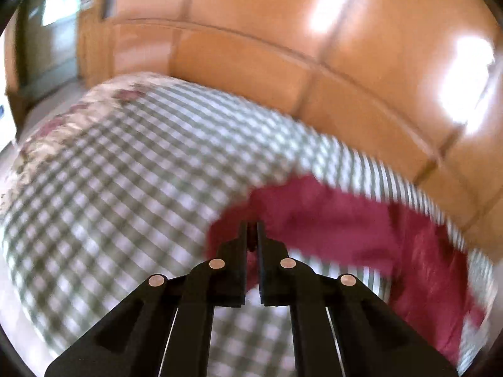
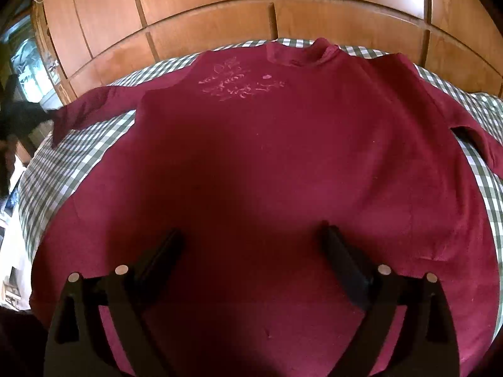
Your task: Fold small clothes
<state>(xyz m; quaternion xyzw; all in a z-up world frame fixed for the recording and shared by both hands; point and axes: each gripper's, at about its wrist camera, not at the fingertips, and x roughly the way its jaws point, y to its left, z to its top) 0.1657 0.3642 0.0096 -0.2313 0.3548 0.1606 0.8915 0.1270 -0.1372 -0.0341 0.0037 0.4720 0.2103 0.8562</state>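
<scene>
A dark red long-sleeved top [image 2: 267,157] with a pale print on its chest lies spread flat on a green-and-white checked bed cover [image 2: 69,169], collar toward the wooden headboard. My right gripper [image 2: 251,235] is open and empty just above the top's lower body. My left gripper [image 1: 251,229] is shut on the end of the top's left sleeve [image 1: 314,220] and holds it lifted above the cover; this view is blurred. The left gripper also shows as a dark shape at the left edge of the right wrist view [image 2: 22,116], by the sleeve's cuff.
A glossy wooden headboard [image 2: 283,9] runs along the far edge of the bed. A floral quilt [image 1: 63,122] lies at the bed's far left. A window or glass door [image 1: 53,9] is at the far left.
</scene>
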